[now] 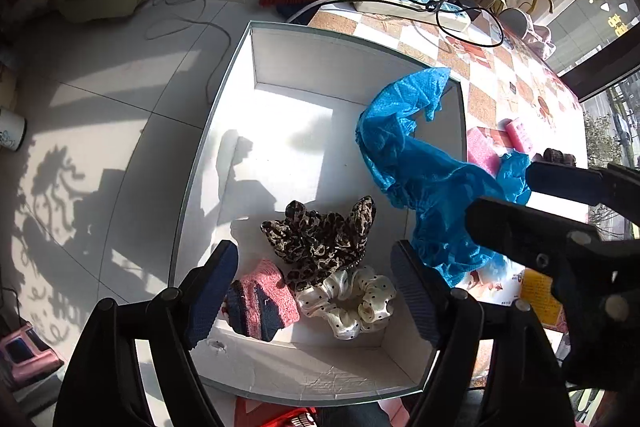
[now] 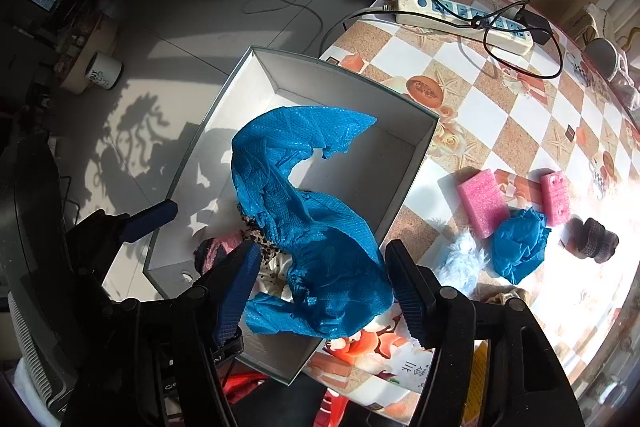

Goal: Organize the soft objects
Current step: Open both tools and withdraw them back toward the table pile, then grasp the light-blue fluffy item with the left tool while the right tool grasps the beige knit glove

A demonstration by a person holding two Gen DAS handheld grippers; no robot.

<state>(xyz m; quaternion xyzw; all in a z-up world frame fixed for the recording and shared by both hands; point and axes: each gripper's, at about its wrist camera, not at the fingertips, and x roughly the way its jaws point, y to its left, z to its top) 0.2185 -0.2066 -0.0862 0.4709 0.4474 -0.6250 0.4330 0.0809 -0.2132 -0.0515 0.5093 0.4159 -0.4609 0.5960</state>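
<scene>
The sorting looks roughly half done. Three soft items already lie together in the near corner of the white box (image 1: 256, 51): a leopard-print scrunchie (image 1: 320, 239), a cream satin scrunchie with black dots (image 1: 352, 303), and a pink knit piece with dark navy edging (image 1: 260, 301). A blue shoe cover (image 2: 316, 227) is only partly in: one end stands up inside the box, while the bunched, elastic-gathered end drapes over the box's near-right wall onto the checked surface (image 2: 472, 99).

Still out on the surface are two pink foam blocks (image 2: 482, 201), one wide and one narrow with small holes, a second crumpled blue shoe cover (image 2: 518, 251), a pale blue fluffy item (image 2: 460, 263) and a dark brown knit band (image 2: 596, 241) at the far right. A cream fabric thing just below the fluffy one is too cut off to name.

The left claw (image 1: 312, 291) stands spread above the scrunchies and the knit piece, its ribbed navy pads touching nothing. The right claw (image 2: 320, 291) is also spread, straddling the gathered end of the shoe cover; its pads do not appear to press on the material, so the cover seems to be let go rather than held.

The shoe covers are thin embossed non-woven film, crinkly and light, likely to spring back or slide off the wall. The satin is glossy and ruffled, the leopard fabric matte and gauzy, the foam grainy and squared. The box is stiff card, smooth inside, with a small dent at its front wall.
</scene>
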